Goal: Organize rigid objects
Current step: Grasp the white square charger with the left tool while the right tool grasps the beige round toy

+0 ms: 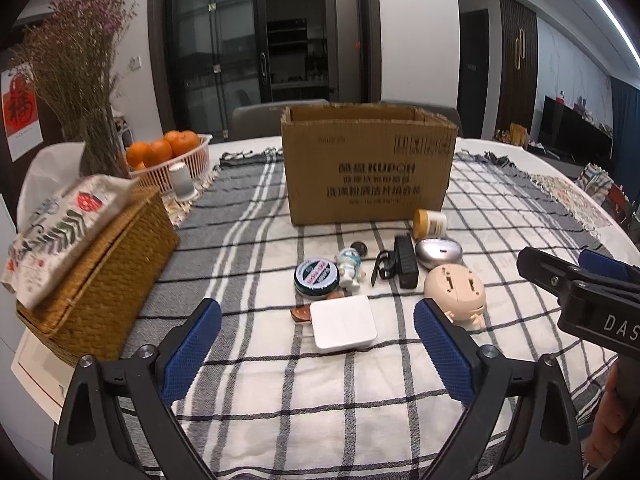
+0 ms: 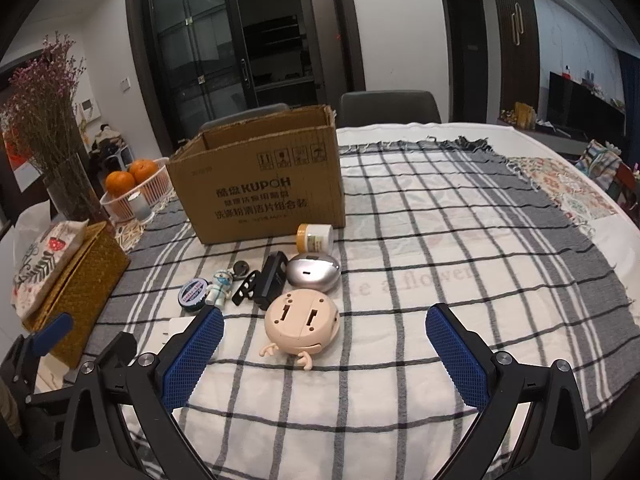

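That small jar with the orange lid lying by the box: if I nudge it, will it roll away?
Probably. The jar lies on its side, so its round body could roll, though the woven tablecloth may slow it. The cardboard box just behind should stop it that way. It looks rigid and small, likely light; a smooth wall might slip between pads.

A plaid cloth [image 1: 256, 216] covers the bench. At its left edge sits a woven basket [image 1: 100, 280] with a printed fabric pouch [image 1: 60, 232] on top. Behind it stand dried flowers [image 1: 76, 60] in a vase, beside a pink basket of oranges [image 1: 168, 152]. Grey chairs [image 2: 388, 110] and dark glass doors [image 1: 240, 40] lie beyond.
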Tool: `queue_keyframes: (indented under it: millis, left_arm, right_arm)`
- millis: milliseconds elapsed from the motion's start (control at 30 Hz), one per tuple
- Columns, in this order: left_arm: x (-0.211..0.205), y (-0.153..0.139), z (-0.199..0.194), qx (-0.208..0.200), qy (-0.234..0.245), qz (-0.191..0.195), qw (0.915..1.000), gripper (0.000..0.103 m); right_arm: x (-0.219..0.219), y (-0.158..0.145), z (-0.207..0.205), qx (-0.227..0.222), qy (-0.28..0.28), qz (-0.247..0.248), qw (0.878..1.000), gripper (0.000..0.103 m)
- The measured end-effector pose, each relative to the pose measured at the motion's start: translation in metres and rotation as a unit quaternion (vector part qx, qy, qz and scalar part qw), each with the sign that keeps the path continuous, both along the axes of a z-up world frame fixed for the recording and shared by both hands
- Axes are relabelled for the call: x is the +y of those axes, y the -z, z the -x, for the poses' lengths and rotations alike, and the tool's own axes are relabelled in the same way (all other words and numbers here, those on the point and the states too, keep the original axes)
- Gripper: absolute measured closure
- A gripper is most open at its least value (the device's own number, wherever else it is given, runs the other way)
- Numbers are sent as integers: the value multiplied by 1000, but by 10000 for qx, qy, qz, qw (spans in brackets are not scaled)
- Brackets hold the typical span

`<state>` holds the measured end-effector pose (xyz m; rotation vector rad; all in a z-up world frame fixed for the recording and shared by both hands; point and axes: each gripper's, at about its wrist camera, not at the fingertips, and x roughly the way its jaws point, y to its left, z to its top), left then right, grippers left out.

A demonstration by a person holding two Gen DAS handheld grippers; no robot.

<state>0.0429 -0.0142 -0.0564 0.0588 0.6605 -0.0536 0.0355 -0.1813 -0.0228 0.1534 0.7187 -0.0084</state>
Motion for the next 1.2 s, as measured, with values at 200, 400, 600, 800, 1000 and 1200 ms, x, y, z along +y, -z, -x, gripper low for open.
queue_keyframes:
  millis: [200, 400, 600, 800, 1000, 1200]
  left_arm:
    - [-9, 18, -12, 187, 78, -89, 9998, 11]
    - [-18, 34, -23, 393, 110, -222, 9989, 17]
    - [-27, 46, -31, 608, 222, -246, 9976, 22]
    - [-25, 55, -42, 764, 65, -52, 9970, 29]
    - [-25, 61, -47, 876, -24, 6, 9962, 30]
    - [-26, 69, -55, 1033, -121, -47, 9946, 40]
  right_arm:
    - [-1, 17, -17, 300, -122, -93, 9994, 1]
    - [1, 33, -35, 619, -265, -234, 9975, 2]
    - [10, 48, -52, 907, -495, -225, 9944, 5]
    - [10, 60, -65, 1124, -510, -275, 9920, 8]
    - [15, 70, -72, 1310, -598, -288, 9892, 9]
    - [17, 75, -78, 1353, -623, -199, 9887, 9]
